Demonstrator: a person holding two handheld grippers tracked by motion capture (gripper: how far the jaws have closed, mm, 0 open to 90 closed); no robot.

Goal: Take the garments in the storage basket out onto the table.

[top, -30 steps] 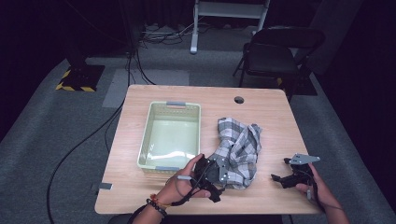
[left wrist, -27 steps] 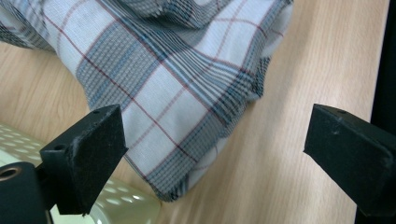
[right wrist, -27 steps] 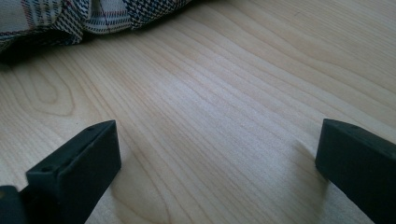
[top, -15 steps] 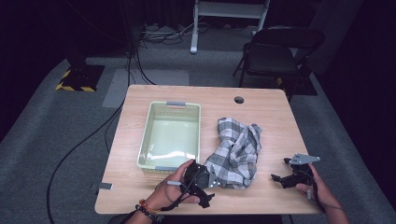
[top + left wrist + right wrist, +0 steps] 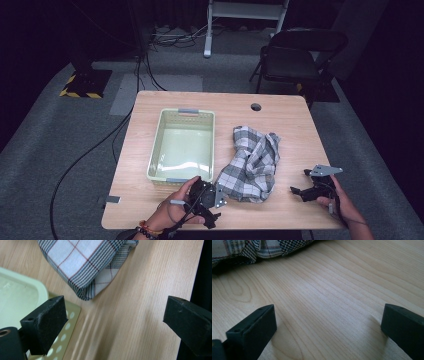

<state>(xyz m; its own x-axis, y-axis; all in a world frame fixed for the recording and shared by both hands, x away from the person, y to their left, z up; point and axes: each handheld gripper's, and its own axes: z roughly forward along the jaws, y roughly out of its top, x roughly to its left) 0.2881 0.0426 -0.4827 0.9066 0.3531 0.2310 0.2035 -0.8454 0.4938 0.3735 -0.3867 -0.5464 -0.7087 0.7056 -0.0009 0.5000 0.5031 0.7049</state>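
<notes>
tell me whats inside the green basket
Nothing visible: the green basket shows only its bare pale floor. The checked cloth lies beside it on the table. The inner face of its near wall is hidden.

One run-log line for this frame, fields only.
left gripper: open, apart from checked cloth corner, beside basket | right gripper: open, over bare table | cloth: crumpled, outside basket | basket: nothing inside

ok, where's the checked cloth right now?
In the high view the checked cloth lies crumpled on the table, right of the green basket, its near corner just ahead of the open left claw.
</notes>
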